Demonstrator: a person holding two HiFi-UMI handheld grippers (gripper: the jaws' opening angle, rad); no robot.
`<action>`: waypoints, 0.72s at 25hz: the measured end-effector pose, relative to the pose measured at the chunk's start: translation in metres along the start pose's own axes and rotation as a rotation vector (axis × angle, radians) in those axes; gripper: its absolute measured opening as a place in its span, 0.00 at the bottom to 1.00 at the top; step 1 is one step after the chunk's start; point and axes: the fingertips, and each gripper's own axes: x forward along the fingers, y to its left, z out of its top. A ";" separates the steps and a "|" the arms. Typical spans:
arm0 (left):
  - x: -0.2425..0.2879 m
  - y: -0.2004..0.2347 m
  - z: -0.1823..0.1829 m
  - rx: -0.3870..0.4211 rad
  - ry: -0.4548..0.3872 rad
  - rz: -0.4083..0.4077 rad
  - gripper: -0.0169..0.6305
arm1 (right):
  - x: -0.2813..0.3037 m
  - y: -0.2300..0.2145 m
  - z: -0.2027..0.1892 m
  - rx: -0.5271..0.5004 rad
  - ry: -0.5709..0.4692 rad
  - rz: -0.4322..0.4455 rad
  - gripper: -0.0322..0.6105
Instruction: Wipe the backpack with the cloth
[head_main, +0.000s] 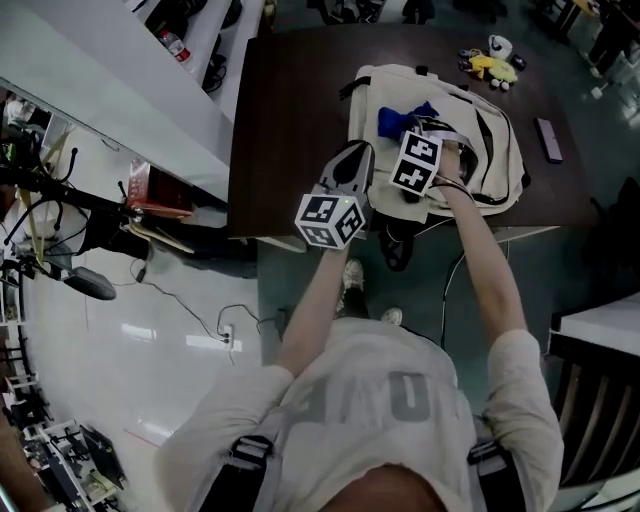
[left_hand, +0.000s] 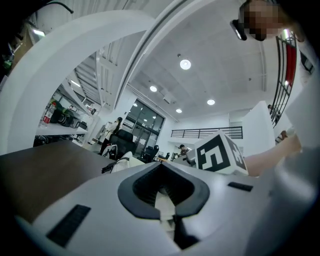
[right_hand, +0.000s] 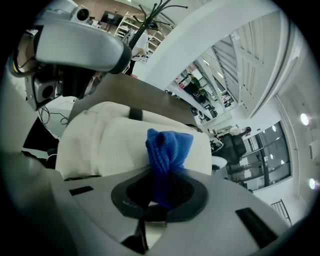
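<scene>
- Head view looks steeply down on a dark brown table (head_main: 290, 120), the biggest thing in sight, with a pale floor around it.
- A cream backpack (head_main: 500, 150) lies flat on the right half of that table, its near edge close to the table's front edge; dark straps run across it. In the right gripper view the backpack (right_hand: 115, 140) fills the ground just beyond the jaws.
- The person stands at the table's front edge with both forearms stretched forward, one gripper in each hand.
- The right gripper (head_main: 425, 128) is over the backpack's upper-left part. Its jaws are clamped on the cloth, as the right gripper view (right_hand: 162, 192) shows.
- The left gripper (head_main: 358, 152) is by the backpack's left edge, close beside the right one. In its own view (left_hand: 162, 192) the jaws meet with nothing between them, and it points up toward ceiling lights.
- The blue cloth (head_main: 395, 120) sticks out of the right jaws in a bunched fold (right_hand: 167, 150), over the cream fabric; whether it touches cannot be told.
- Small yellow toys (head_main: 490, 65) sit at the table's far edge, beyond the backpack.
</scene>
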 end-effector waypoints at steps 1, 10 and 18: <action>-0.007 -0.005 -0.003 -0.001 0.001 0.007 0.03 | -0.005 0.012 0.000 0.001 -0.009 0.005 0.11; -0.046 -0.033 -0.011 0.013 -0.015 0.048 0.03 | -0.032 0.085 0.003 -0.005 -0.050 0.012 0.11; -0.063 -0.042 -0.012 -0.002 -0.054 0.095 0.03 | -0.040 0.145 0.015 -0.074 -0.077 0.065 0.11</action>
